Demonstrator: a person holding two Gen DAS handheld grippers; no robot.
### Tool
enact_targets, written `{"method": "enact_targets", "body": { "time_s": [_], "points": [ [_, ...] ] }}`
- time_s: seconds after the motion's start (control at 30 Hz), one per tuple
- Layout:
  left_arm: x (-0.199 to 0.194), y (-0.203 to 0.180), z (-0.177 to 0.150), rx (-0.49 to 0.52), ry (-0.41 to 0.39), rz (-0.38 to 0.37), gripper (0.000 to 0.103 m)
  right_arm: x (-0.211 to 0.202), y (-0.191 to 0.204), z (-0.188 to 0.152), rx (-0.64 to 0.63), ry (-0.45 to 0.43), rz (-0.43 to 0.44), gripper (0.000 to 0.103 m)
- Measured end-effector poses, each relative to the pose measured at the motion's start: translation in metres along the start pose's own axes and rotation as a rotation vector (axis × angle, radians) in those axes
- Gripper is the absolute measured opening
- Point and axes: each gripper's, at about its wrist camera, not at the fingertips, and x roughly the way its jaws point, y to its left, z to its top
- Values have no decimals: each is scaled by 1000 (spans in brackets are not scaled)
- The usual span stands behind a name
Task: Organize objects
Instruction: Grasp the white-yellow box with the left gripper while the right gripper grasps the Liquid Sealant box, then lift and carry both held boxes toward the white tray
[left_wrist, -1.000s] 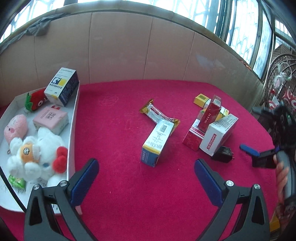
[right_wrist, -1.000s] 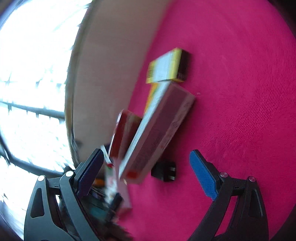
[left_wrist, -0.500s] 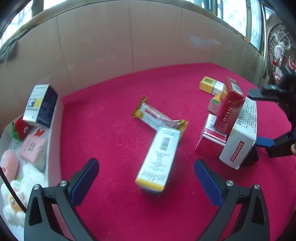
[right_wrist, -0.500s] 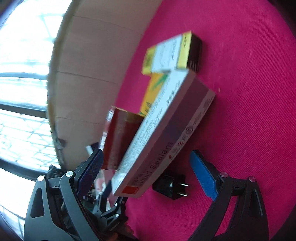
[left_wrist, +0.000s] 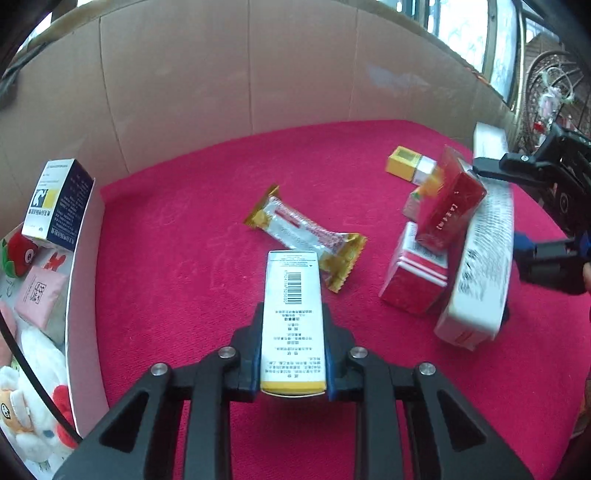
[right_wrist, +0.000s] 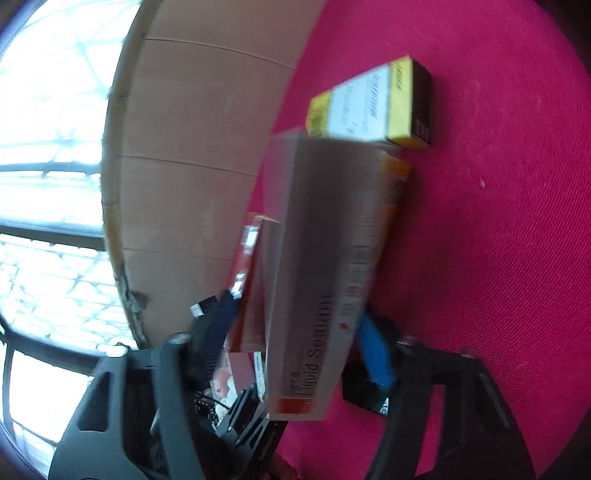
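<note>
My left gripper (left_wrist: 292, 360) is shut on a white and yellow barcode box (left_wrist: 292, 317) lying on the red cloth. A gold-ended snack bar (left_wrist: 304, 236) lies just beyond it. My right gripper (right_wrist: 295, 332) has its jaws closing around a long white sealant box (right_wrist: 321, 280), which leans on a dark red box (right_wrist: 251, 291); the view is blurred. In the left wrist view the sealant box (left_wrist: 480, 266) leans on red boxes (left_wrist: 417, 280) with the right gripper (left_wrist: 517, 206) around it. A white tray (left_wrist: 83, 295) sits at left.
The tray holds a blue and white box (left_wrist: 55, 199), a pink packet (left_wrist: 38, 297) and plush toys (left_wrist: 33, 373). A yellow box (right_wrist: 373, 103) and a black plug (right_wrist: 364, 391) lie by the pile. A cardboard wall (left_wrist: 258, 74) rings the cloth.
My left gripper moved forward and closed on the barcode box. My right gripper moved in around the sealant box and its jaws narrowed.
</note>
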Motion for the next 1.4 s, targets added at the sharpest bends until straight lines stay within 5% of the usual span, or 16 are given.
{"method": "enact_targets", "body": {
  "time_s": [0.33, 0.77, 1.13, 1.4],
  "points": [
    [-13, -3, -5, -31, -57, -9, 24, -17, -10, -12, -42, -10, -13, 42],
    [-79, -11, -13, -99, -209, -109, 24, -80, 18, -34, -141, -64, 106, 42],
    [-117, -12, -22, -92, -288, -146, 24, -90, 35, -50, -198, -24, 127, 42],
    [-132, 1, -26, -139, -317, -149, 24, -60, 64, -69, -229, 17, 133, 42]
  ]
}}
